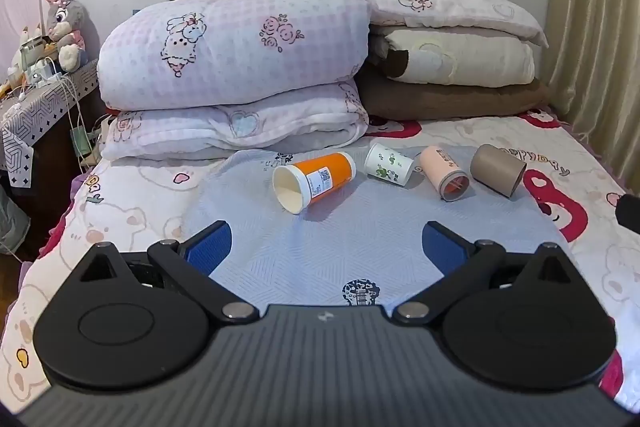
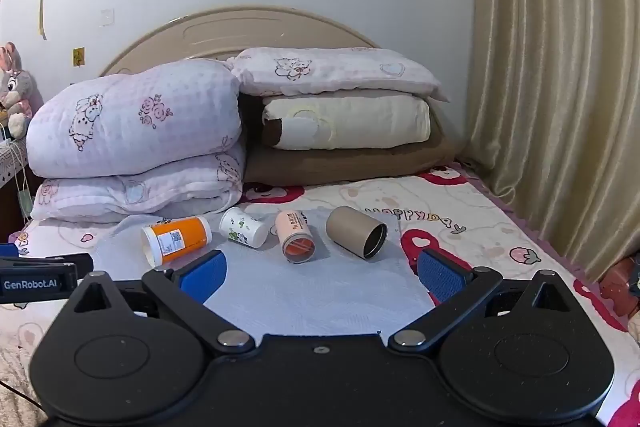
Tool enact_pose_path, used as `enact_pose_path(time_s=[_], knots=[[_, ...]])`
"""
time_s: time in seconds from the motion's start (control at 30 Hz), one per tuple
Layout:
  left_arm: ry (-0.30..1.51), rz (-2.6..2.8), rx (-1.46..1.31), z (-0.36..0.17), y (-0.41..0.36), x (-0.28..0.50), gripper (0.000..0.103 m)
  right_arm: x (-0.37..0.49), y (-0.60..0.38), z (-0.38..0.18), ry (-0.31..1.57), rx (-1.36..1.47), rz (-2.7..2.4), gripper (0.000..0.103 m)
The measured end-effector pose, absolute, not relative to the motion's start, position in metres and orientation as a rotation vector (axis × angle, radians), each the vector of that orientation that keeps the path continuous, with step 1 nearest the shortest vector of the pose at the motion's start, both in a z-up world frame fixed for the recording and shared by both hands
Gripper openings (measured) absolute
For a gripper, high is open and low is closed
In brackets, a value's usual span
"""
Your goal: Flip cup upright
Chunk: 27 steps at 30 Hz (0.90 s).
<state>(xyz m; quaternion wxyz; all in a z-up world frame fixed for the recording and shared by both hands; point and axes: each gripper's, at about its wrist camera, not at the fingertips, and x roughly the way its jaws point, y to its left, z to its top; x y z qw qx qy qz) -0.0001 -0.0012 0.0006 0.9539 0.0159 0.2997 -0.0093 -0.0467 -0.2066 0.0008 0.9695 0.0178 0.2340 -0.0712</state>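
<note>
Nothing is flipped yet: all four cups lie on their sides in a row on the bed (image 1: 460, 235), the orange cup (image 1: 316, 181) leftmost. My left hand-held gripper (image 1: 326, 247) and right hand-held gripper (image 2: 320, 271) hover short of them, both spread and holding nothing

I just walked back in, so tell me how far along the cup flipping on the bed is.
Nothing looks done yet: the orange cup, white leaf-print cup, pink cup and brown cup all lie on their sides on the bed. Nothing is in hand: the left claw and right claw are open and empty. All four remain.
</note>
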Motion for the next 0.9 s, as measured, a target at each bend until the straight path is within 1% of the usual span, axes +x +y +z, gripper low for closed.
enact_pose_path(time_s=[0.13,0.17,0.27,0.33,0.9], knots=[[0.613,-0.023,0.046,0.0,-0.004,0.002,0.103,-0.048,-0.209,0.002,0.464,0.052,-0.148,0.103],[0.613,-0.031,0.04,0.0,-0.002,0.003,0.103,-0.042,-0.207,-0.003,0.492,0.036,-0.147,0.103],[0.603,-0.035,0.028,0.011,-0.002,0.003,0.103,-0.041,-0.207,-0.004,0.494,0.029,-0.145,0.103],[0.584,-0.026,0.035,0.001,-0.001,-0.003,0.103,-0.039,-0.209,-0.004,0.5,0.033,-0.146,0.103],[0.562,0.008,0.036,-0.007,0.006,-0.006,0.103,-0.042,-0.21,-0.007,0.479,0.018,-0.163,0.103]])
